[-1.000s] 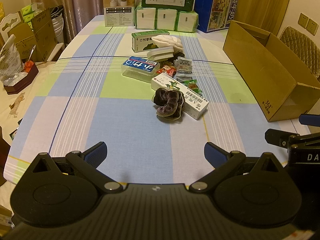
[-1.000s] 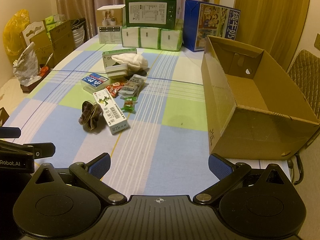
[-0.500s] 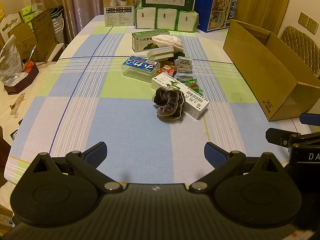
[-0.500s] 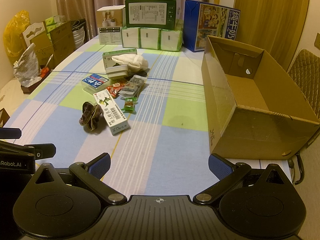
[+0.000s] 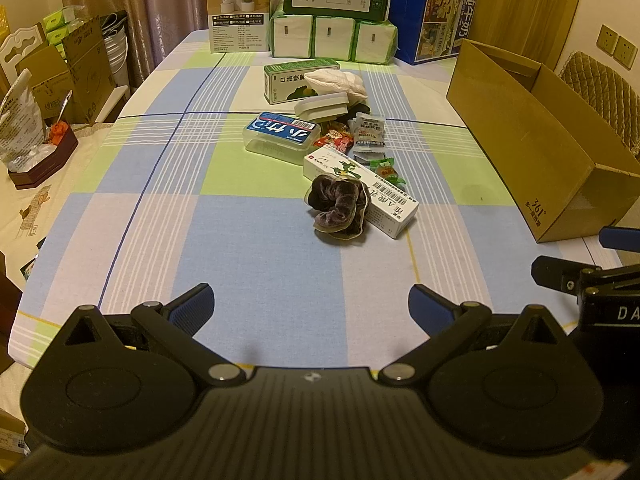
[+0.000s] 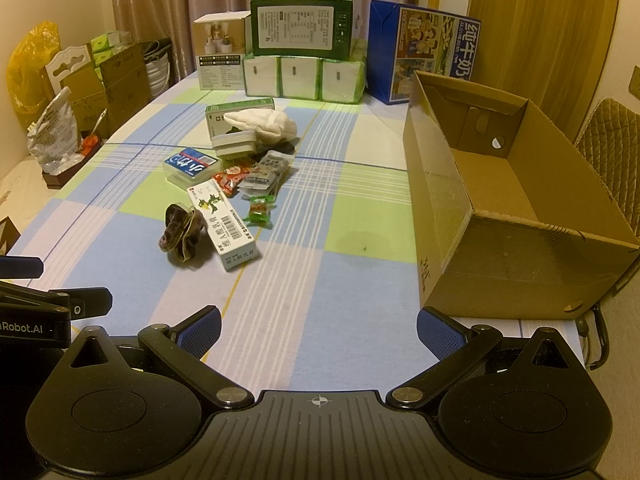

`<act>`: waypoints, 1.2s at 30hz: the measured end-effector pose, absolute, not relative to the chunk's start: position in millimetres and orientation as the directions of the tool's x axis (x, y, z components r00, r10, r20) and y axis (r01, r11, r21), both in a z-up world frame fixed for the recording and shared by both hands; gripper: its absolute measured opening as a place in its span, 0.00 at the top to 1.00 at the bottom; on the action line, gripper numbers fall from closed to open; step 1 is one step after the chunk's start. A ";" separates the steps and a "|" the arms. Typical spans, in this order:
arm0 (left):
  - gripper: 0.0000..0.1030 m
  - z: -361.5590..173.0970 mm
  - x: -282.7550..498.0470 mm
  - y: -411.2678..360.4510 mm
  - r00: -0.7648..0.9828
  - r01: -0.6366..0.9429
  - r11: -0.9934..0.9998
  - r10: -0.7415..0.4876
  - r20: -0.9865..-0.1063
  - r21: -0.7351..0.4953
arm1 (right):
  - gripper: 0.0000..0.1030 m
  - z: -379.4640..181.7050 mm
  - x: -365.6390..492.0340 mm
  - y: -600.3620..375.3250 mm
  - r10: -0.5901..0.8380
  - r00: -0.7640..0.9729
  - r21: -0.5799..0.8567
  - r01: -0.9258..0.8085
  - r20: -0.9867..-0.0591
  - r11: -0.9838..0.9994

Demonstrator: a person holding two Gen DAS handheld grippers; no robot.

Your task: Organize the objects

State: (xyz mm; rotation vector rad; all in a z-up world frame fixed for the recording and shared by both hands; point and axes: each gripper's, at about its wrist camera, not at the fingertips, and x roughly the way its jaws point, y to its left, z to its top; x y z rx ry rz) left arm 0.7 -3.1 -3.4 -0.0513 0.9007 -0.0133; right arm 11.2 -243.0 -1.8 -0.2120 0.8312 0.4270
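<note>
— How were the grippers?
— Left gripper (image 5: pixel 311 307) and right gripper (image 6: pixel 319 327) both hung spread wide, empty, over the near table (image 6: pixel 320 280).
— And the items?
— The scrunchie (image 5: pixel 338 204) touched the long box (image 5: pixel 360 186) mid-table, snack packets (image 6: pixel 260 172) just behind. The carton (image 6: pixel 500 208) sat open, well to the right.

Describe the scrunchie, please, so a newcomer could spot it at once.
On the checked table, find the pile left of the cardboard box. At its near end, the scrunchie leans on a long white carton: dark, ruffled, the only soft ring.
</note>
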 end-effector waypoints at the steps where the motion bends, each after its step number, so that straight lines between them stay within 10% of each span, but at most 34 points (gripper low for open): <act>1: 0.01 -3.2 0.1 -2.1 0.622 -0.010 0.999 -0.036 -0.783 -0.054 | 0.02 -1.8 11.4 -243.3 0.283 0.596 -0.016 -0.446 -0.752 0.895; 20: 0.02 0.6 41.1 17.9 0.651 0.096 0.995 -0.079 -0.755 -0.022 | 0.02 14.6 46.5 -232.6 0.427 0.488 0.106 -0.556 -0.761 0.825; 36: 0.37 -59.7 116.3 4.1 0.559 0.367 0.930 -0.248 -0.791 -0.033 | 0.19 -22.4 117.3 -200.3 0.461 0.405 0.154 -0.596 -0.789 0.788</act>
